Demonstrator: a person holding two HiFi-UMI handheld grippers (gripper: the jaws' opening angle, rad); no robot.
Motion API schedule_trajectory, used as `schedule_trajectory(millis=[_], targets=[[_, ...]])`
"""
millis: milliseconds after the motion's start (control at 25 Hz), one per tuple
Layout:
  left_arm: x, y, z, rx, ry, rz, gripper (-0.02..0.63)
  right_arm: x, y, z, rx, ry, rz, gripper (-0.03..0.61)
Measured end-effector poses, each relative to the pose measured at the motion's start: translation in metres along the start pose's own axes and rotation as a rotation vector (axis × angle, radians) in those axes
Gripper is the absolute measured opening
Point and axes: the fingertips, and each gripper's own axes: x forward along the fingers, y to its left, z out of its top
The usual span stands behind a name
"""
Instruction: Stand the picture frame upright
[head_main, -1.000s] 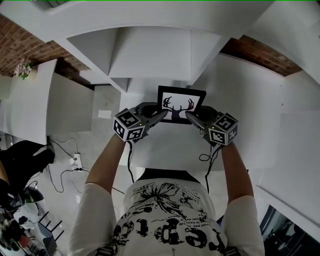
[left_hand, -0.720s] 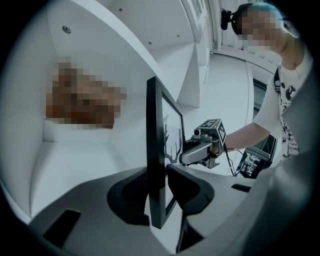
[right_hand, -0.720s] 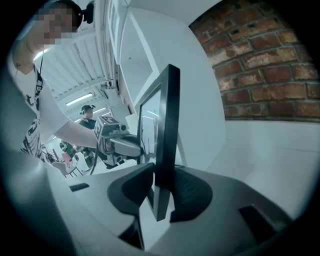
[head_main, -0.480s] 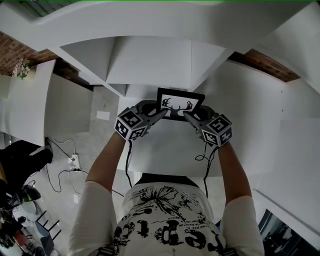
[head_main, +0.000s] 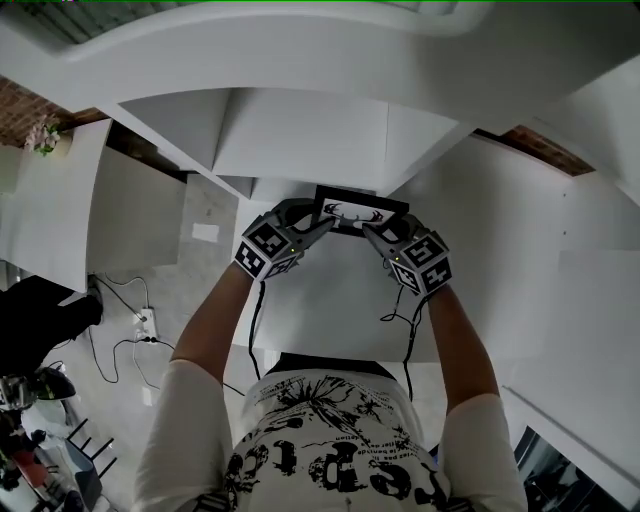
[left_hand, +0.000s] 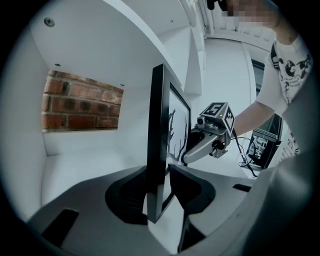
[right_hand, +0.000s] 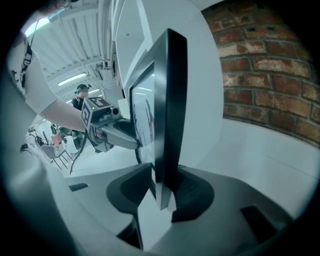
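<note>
The frame (head_main: 362, 211) stands upright on the white surface (head_main: 330, 300), its side edges between the jaws of the left gripper (head_main: 322, 227) and right gripper (head_main: 369, 231). Both are opening, letting go: best to widen evenly, then draw straight back so no pad tips it.

Bright, soft white light everywhere, barely any shadows. My gripper views: heavy fisheye, black corners, close-up stuff soft. Bit of glare on picture frame (right_hand: 162, 115) glass. Head view warped at edges.
</note>
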Motion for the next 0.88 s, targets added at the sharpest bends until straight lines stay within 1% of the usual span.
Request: schedule_trajectory(millis=[280, 720, 880], targets=[[0.008, 0.008, -0.004, -0.001, 0.004, 0.014, 0.146, 0.009, -0.012, -0.002, 0.009, 0.053, -0.04, 0.14], [0.011, 0.022, -0.007, 0.008, 0.016, 0.043, 0.153, 0.021, -0.021, -0.001, 0.02, 0.073, -0.076, 0.153], [0.014, 0.026, -0.006, 0.013, 0.022, 0.054, 0.158, 0.022, -0.026, 0.001, 0.024, 0.084, -0.107, 0.159]])
